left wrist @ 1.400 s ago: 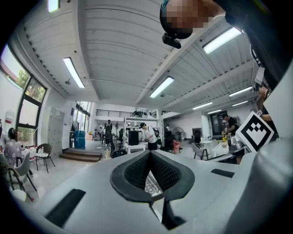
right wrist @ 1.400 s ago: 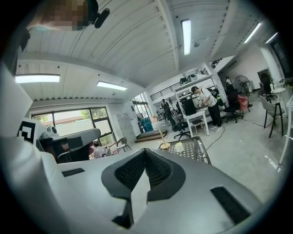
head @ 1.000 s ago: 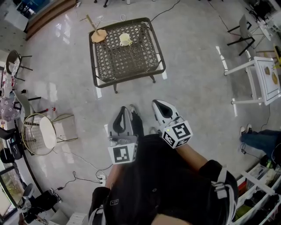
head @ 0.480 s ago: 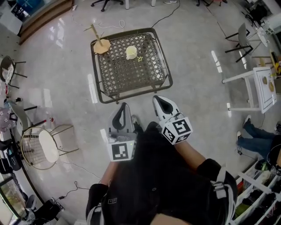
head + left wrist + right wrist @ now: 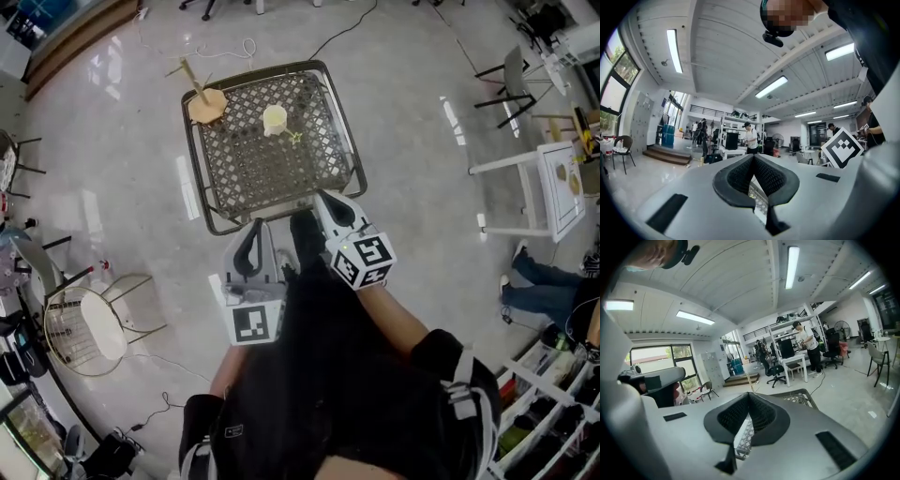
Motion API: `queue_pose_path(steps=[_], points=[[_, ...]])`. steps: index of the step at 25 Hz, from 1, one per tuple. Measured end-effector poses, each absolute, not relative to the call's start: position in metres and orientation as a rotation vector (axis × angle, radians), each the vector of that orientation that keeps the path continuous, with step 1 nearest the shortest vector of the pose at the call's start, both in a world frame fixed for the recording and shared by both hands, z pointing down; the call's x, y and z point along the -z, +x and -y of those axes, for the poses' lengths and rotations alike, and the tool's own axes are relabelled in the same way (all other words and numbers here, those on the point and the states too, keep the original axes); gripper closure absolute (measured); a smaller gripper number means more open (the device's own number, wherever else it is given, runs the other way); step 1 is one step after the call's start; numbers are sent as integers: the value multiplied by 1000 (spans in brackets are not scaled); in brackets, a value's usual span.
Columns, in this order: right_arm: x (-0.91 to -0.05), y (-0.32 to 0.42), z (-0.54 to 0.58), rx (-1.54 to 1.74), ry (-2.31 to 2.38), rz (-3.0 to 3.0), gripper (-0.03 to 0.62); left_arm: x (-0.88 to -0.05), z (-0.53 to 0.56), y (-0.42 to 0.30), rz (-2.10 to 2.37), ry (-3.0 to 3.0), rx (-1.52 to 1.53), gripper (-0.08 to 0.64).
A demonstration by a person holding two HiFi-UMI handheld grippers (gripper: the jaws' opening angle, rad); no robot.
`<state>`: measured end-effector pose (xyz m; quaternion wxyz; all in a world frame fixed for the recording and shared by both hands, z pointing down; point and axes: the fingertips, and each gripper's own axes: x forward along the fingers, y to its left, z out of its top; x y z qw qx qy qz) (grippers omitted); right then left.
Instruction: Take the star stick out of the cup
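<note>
A cream cup (image 5: 275, 119) stands on the far part of a dark wicker table (image 5: 335, 112). A small yellow-green star (image 5: 296, 138) shows just right of the cup; its stick is too small to make out, and I cannot tell whether it sits in the cup. My left gripper (image 5: 256, 228) is short of the table's near edge, jaws shut and empty (image 5: 753, 157). My right gripper (image 5: 323, 199) reaches over the near edge, also shut with nothing in it (image 5: 749, 394). The table's lattice (image 5: 799, 397) lies ahead of it.
A tan round base with an upright stick (image 5: 207, 103) sits at the table's far left corner. A white side table (image 5: 553, 178) stands at the right, a wire chair (image 5: 89, 323) at the left, and cables (image 5: 225, 47) lie on the floor beyond the table.
The person has walked toward the wicker table. Both grippers, still shut, have gone from over bare floor to the table's near edge, the right one leading.
</note>
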<state>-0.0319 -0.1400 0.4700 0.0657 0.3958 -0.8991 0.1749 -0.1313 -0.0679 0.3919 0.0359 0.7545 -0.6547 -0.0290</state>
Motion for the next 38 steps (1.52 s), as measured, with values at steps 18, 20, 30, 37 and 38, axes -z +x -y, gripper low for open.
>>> queue_pose_path(steps=[18, 20, 30, 37, 38], points=[[-645, -48, 307, -1059, 1142, 2324, 490, -429, 238, -165, 1972, 2234, -68, 545], [-661, -53, 314, -1112, 1128, 2285, 488, -436, 249, -168, 1965, 2213, -75, 545], [-720, -66, 337, -1259, 1082, 2127, 468, -454, 287, -180, 1955, 2156, -95, 545], [-732, -74, 340, -1253, 1013, 2107, 471, -459, 294, -188, 1981, 2108, -92, 545], [-734, -75, 340, -1249, 1008, 2102, 480, -459, 292, -189, 1986, 2103, -92, 545]])
